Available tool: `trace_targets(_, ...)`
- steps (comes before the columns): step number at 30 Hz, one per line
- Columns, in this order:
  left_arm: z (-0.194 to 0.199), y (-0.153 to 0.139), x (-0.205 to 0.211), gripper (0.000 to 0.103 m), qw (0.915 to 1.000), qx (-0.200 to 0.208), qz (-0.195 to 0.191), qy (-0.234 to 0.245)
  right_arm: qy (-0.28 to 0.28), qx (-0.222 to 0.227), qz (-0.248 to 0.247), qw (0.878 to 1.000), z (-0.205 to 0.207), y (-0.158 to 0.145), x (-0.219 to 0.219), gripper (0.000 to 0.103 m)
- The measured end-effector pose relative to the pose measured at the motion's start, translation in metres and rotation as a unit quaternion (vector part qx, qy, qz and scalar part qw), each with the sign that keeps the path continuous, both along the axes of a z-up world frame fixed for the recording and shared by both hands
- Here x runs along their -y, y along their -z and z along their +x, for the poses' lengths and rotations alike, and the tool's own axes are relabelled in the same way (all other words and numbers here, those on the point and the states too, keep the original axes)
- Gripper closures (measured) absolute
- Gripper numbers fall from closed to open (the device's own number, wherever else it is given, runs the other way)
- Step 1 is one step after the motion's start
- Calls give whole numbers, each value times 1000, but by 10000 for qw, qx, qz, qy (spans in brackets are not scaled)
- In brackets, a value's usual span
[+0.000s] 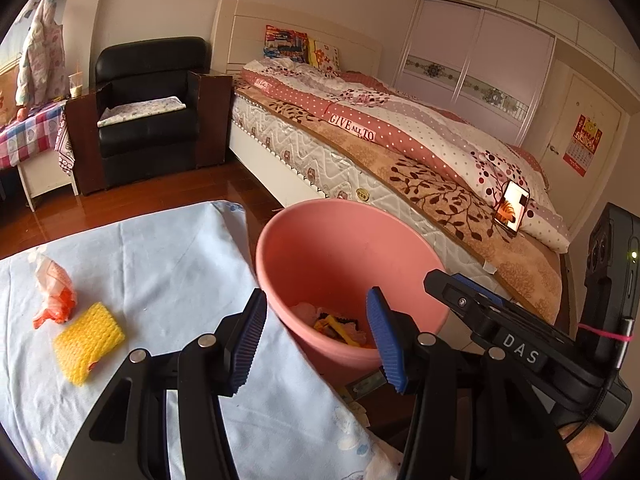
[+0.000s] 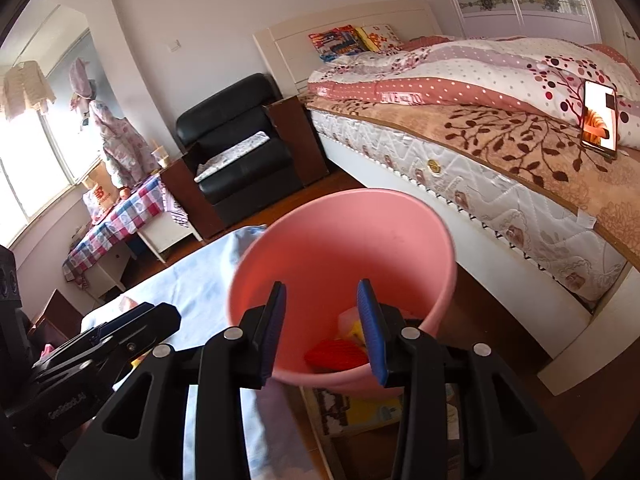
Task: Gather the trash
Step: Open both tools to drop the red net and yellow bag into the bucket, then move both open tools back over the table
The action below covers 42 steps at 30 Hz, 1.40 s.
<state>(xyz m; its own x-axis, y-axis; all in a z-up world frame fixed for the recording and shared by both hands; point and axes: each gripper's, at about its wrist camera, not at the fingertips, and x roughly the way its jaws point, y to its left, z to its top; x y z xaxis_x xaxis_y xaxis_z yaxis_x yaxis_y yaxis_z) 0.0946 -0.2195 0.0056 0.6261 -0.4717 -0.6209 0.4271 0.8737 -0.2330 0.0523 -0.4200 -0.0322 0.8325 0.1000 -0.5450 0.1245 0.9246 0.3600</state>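
- Bucket (image 1: 352, 264), pink, stands beside the blue-clothed table (image 1: 160, 264), scraps inside.
- Left gripper (image 1: 316, 336) and right gripper (image 2: 322, 332) hang over the bucket, jaws apart, empty.
- Yellow foam net (image 1: 88, 340) and orange wrapper (image 1: 54, 292) lie left of the bucket.

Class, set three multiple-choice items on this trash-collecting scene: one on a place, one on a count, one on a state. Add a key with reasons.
1. Where does the yellow foam net lie?
A. on the bed
B. on the pale blue cloth
C. in the armchair

2. How many trash pieces remain on the cloth?
A. two
B. four
C. none

3. The right gripper is
A. shut on a cup
B. open over the pink bin, holding nothing
C. out of view

Key: B, the net rests on the cloth; A, the net and an orange-white wrapper; B, nothing sits between its pads.
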Motion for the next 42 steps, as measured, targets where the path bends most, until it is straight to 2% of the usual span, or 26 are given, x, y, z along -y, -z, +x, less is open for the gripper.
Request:
trace_targets(8, -15, -14, -47, 52, 9990, 266, 16, -352, -417, 11, 212, 9989, -8, -6, -37, 65)
trace_targets(15, -22, -15, -107, 52, 9951, 353, -19, -923, -918, -321, 371, 9946, 0, -2, -76, 65)
trace_targets(20, -19, -11, -165, 52, 9881, 283, -141, -1506, -1238, -547, 172, 9906, 10, -2, -120, 65)
trace_targets(27, -11, 2, -247, 52, 9710, 40, -490, -2339, -1661, -1124, 455, 9786, 42, 14, -177, 65)
trace_targets(32, -9, 13, -279, 52, 9656, -71, -599, -2528, -1778, -1425, 634, 9716, 64, 28, -216, 65)
trace_targets(38, -8, 23, -303, 52, 9639, -170, -658, -2576, -1741, -1802, 902, 9639, 93, 50, -246, 65)
trace_targets(42, -3, 28, -307, 52, 9642, -237, -697, -2547, -1693, -1906, 791, 9637, 101, 59, -261, 65)
